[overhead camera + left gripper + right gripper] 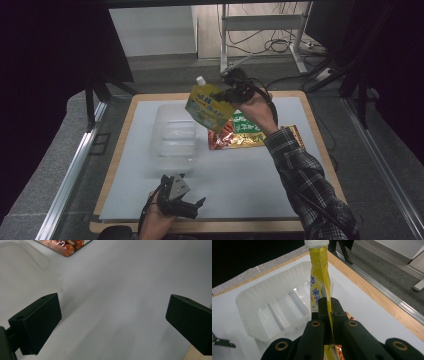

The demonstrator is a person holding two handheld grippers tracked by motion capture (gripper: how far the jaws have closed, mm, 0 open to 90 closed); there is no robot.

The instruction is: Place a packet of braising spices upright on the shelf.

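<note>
My right gripper [231, 95] is shut on a yellow spout pouch [207, 105] with a white cap, holding it in the air over the right edge of a clear plastic tub [173, 136]. In the right gripper view the pouch [320, 282] is edge-on between my closed jaws, with the tub [274, 307] behind it. My left gripper [192, 206] rests low near the table's front edge, its jaws wide apart over bare white mat [117, 290] with nothing between them.
Two flat snack packets [240, 135], red and green-gold, lie on the mat right of the tub; a corner of the red packet [62, 246] is in the left gripper view. The white mat covers a wooden table [320, 145]. Metal rails flank it.
</note>
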